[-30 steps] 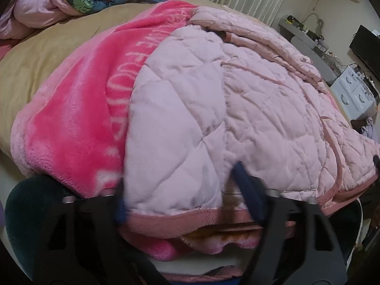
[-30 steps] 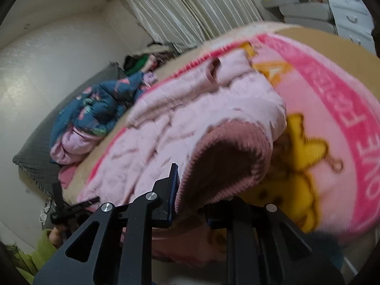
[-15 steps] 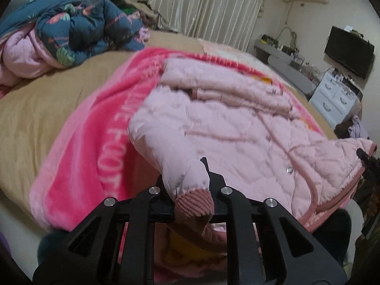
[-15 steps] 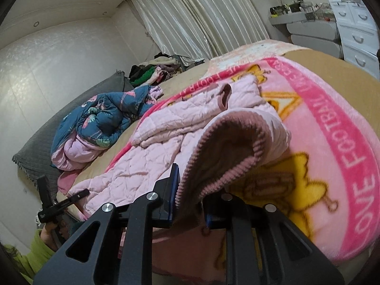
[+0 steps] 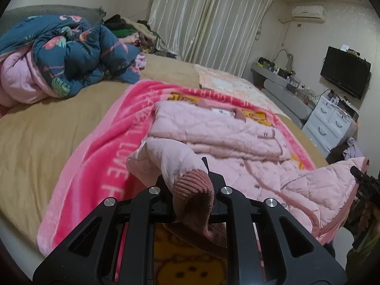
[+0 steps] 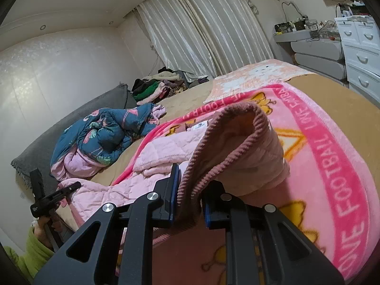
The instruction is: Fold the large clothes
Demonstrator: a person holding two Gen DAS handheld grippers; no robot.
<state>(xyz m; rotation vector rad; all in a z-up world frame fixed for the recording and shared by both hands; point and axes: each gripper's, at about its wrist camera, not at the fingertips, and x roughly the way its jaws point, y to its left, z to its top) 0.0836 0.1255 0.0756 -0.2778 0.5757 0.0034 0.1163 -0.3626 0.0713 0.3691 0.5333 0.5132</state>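
left wrist: hand-held gripper [image 5: 190, 187] clamped on pink jacket [image 5: 237, 147] hem

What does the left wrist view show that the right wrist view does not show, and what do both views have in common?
Only the left wrist view shows the white air conditioner on the wall, the whole black television screen and the right gripper from outside. Only the right wrist view shows a lime green sleeve and the left gripper from outside. Both share the pink quilted jacket, each gripper shut on its ribbed hem, the pink printed blanket, the dark blue flowered quilt and the pale curtain.
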